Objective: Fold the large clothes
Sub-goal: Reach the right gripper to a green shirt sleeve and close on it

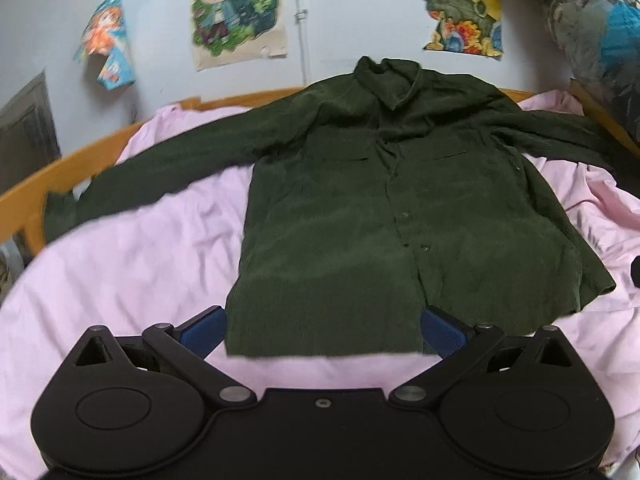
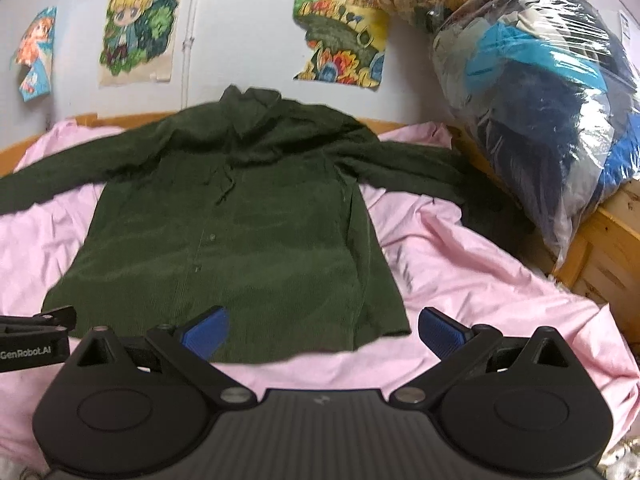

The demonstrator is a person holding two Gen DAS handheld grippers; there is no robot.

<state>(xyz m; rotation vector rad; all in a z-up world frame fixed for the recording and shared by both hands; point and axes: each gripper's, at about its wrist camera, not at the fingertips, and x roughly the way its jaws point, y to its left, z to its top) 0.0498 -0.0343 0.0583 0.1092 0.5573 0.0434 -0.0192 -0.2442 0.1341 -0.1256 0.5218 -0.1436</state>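
Observation:
A dark green button-up shirt (image 1: 360,208) lies spread flat, front up, on a pink bedsheet (image 1: 132,264), collar toward the wall and both sleeves stretched out sideways. It also shows in the right wrist view (image 2: 224,232). My left gripper (image 1: 324,330) is open, its blue pads just before the shirt's bottom hem, holding nothing. My right gripper (image 2: 322,330) is open and empty near the hem's right corner. The left gripper's body (image 2: 32,340) shows at the left edge of the right wrist view.
A wooden bed frame (image 1: 52,176) borders the sheet at the back and sides. A clear plastic bag stuffed with clothes (image 2: 540,92) rests on the frame at the right. Cartoon posters (image 2: 136,28) hang on the wall behind.

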